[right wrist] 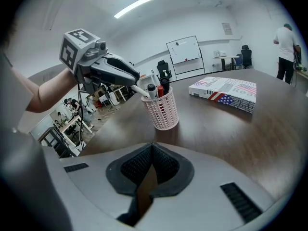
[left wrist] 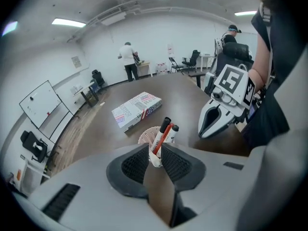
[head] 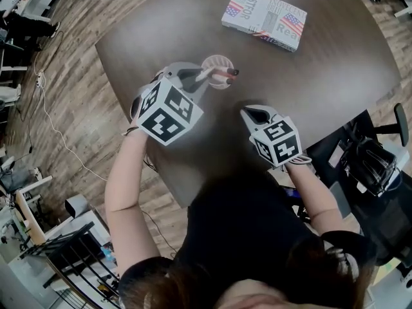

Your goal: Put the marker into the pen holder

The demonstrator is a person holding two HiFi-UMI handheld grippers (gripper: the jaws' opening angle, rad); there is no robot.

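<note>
Left gripper (head: 203,77), fingers released around the marker (left wrist: 162,134) in the pen holder (right wrist: 162,110), looked liable to snag it on withdrawal; right gripper (head: 251,112) fingers were clenched, empty.

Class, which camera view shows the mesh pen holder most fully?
The right gripper view: the whole pen holder stands unobstructed, side-on. The head view shows only its rim from above; the left gripper view, a rim part behind the jaws.

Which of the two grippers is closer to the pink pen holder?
Left. The left gripper is at the pen holder rim, with the marker between its jaws; the right gripper is apart, off to the side.
</note>
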